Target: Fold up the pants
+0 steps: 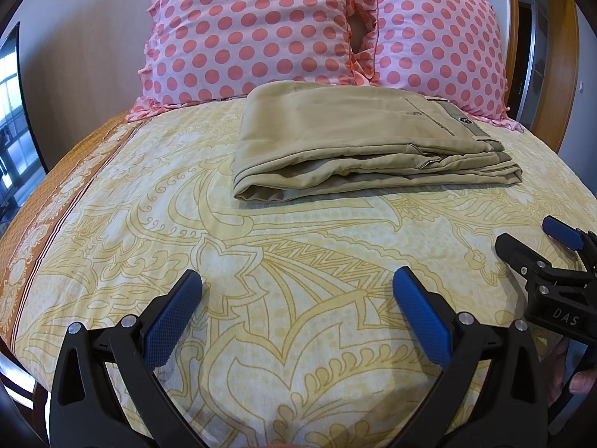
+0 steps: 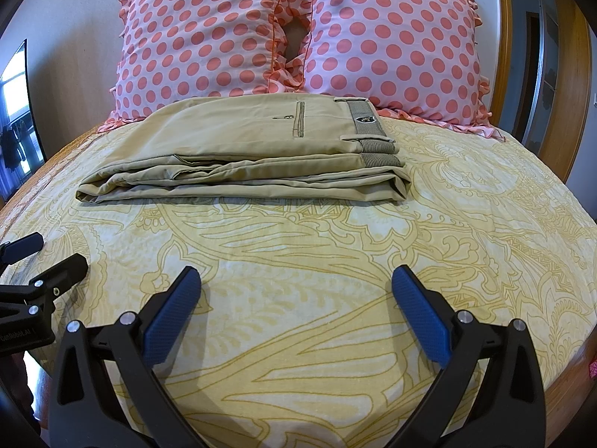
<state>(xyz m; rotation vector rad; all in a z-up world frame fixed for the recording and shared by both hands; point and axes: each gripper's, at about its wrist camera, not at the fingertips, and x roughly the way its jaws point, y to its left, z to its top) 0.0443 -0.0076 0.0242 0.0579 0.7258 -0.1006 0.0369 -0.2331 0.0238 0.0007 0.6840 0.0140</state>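
Note:
Khaki pants [image 1: 358, 142] lie folded in a flat stack on the yellow patterned bedspread [image 1: 261, 261], in front of the pillows. In the right wrist view the pants [image 2: 242, 156] show the back pocket and the striped waistband at the right end. My left gripper [image 1: 296, 283] is open and empty, held over the bedspread well short of the pants. My right gripper [image 2: 296, 283] is open and empty too, also short of the pants. The right gripper also shows at the right edge of the left wrist view [image 1: 537, 239], and the left gripper at the left edge of the right wrist view [image 2: 48, 257].
Two pink pillows with coral dots [image 1: 253, 26] [image 2: 391, 37] lean against the wall and wooden headboard [image 2: 503, 37] behind the pants. A dark screen [image 2: 15, 119] stands at the left. An orange border strip [image 1: 56, 194] runs along the bedspread's left edge.

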